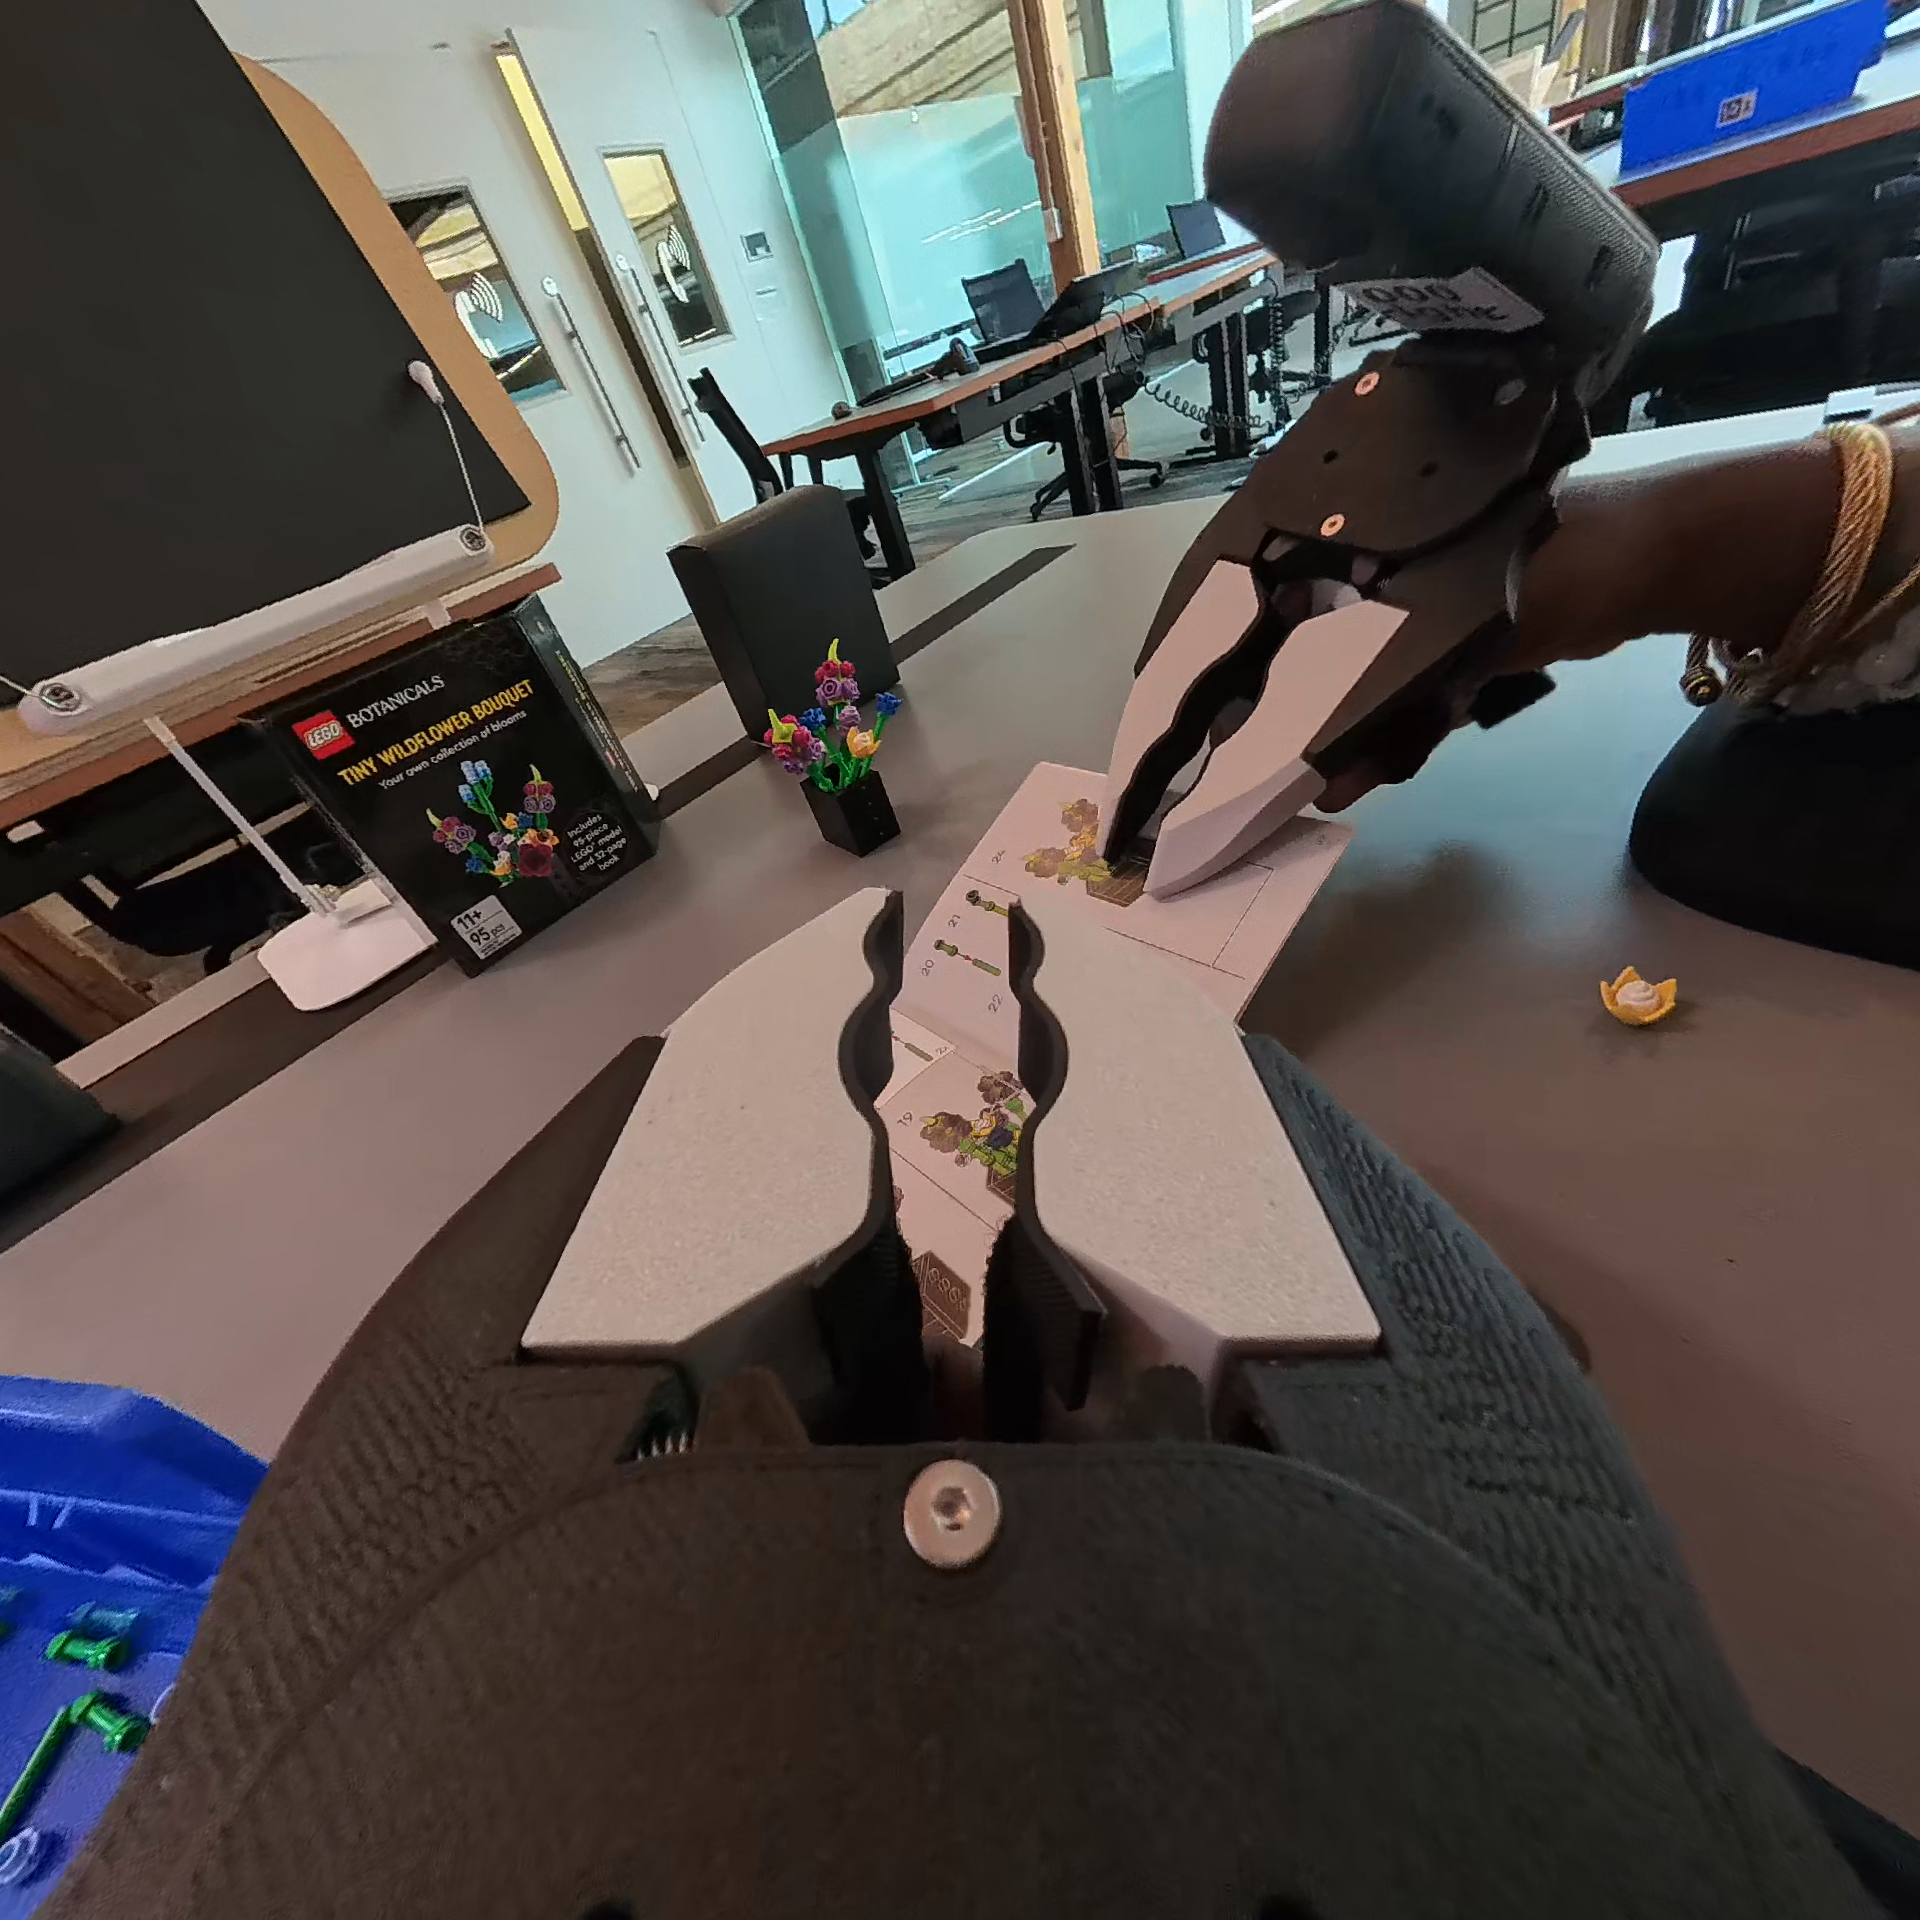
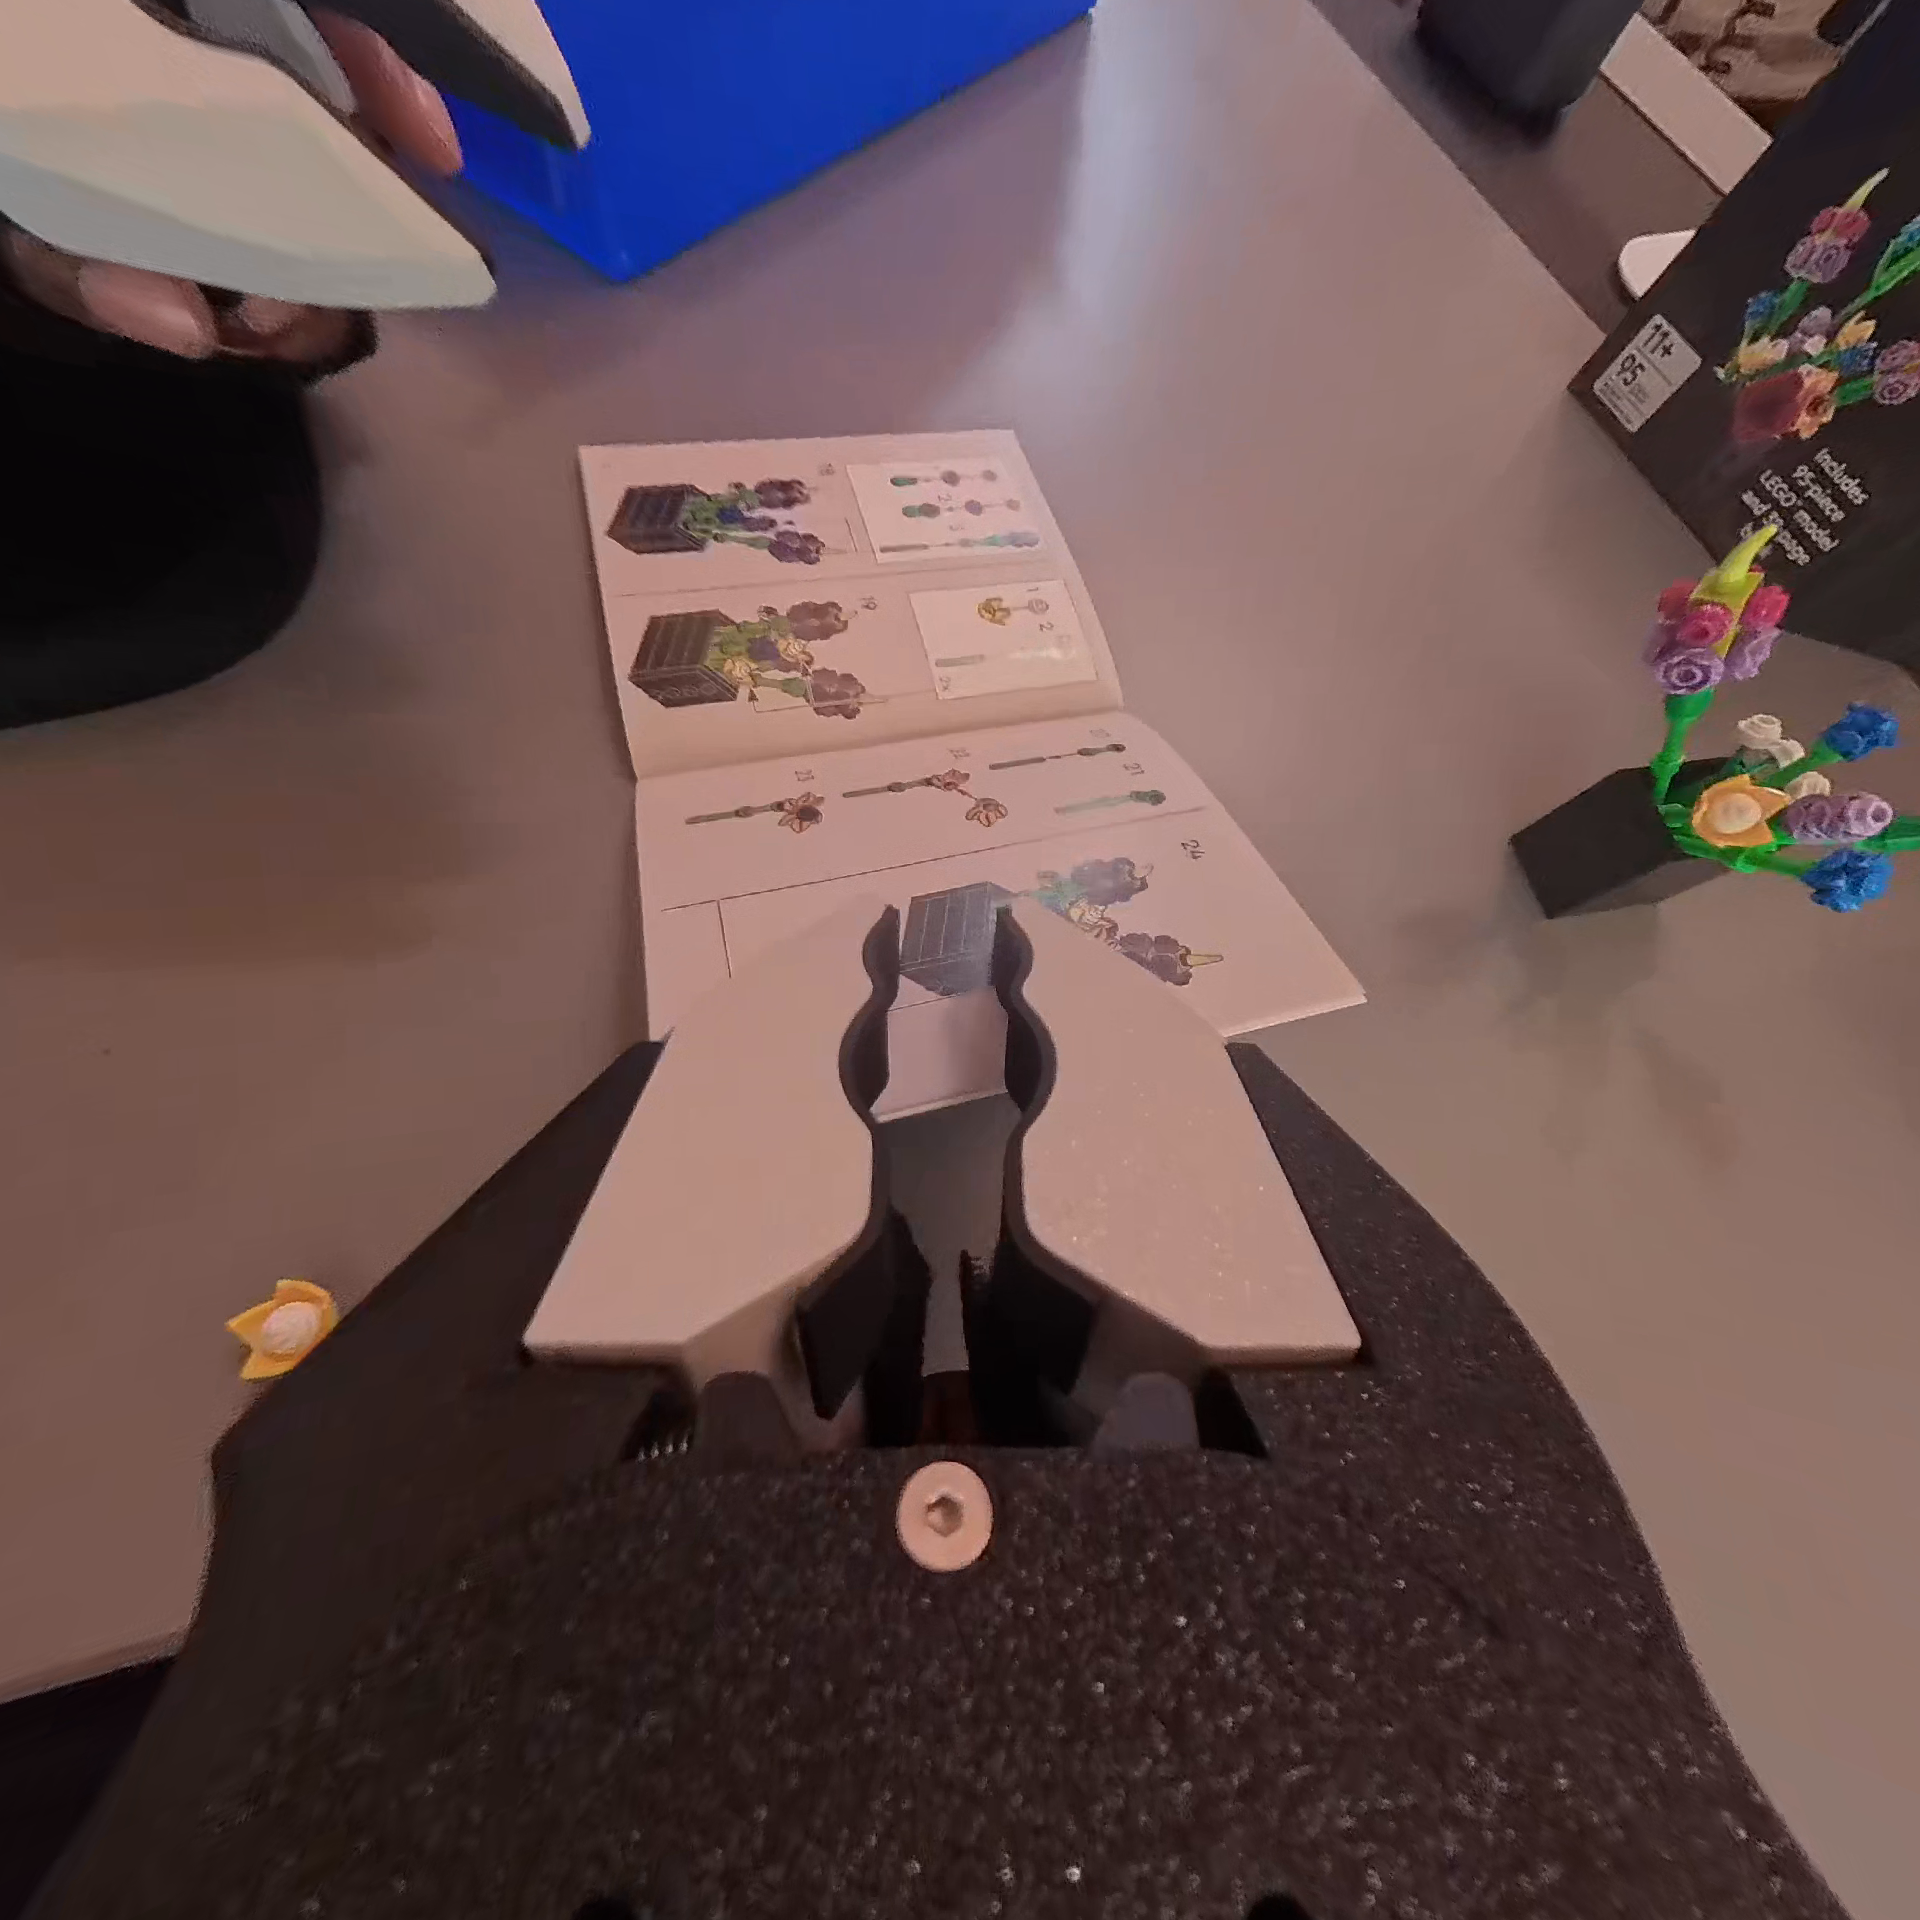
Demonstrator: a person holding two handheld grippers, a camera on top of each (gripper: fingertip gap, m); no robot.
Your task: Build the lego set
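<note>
An open instruction booklet [image 2: 883, 727] lies flat on the grey table [image 2: 1299, 416]; it also shows in the left wrist view [image 1: 1195, 904]. My right gripper [image 2: 945, 935] is slightly open and empty, with its tips down on the near page; the left wrist view [image 1: 1138, 878] shows it from the side. My left gripper [image 1: 951, 914] is slightly open and empty, hovering over the booklet's other end. A built lego bouquet in a black pot [image 1: 842, 758] stands beyond the booklet [image 2: 1756, 779]. A loose yellow flower piece [image 2: 281, 1328] lies on the table near my right gripper [image 1: 1638, 995].
The black lego box [image 1: 468, 800] stands behind the bouquet [image 2: 1787, 364]. A blue tray [image 1: 94, 1558] with green pieces [image 1: 88, 1647] sits by my left gripper; its blue wall [image 2: 748, 114] shows in the right wrist view. A white stand [image 1: 332, 935] and a black block [image 1: 779, 603] stand farther back. Spacing between my two grippers at the tips: around 11 cm. About 12 cm separates my right fingertips from the loose yellow flower piece [image 2: 281, 1328]. The left camera catches it too, in the left wrist view [image 1: 1643, 994].
</note>
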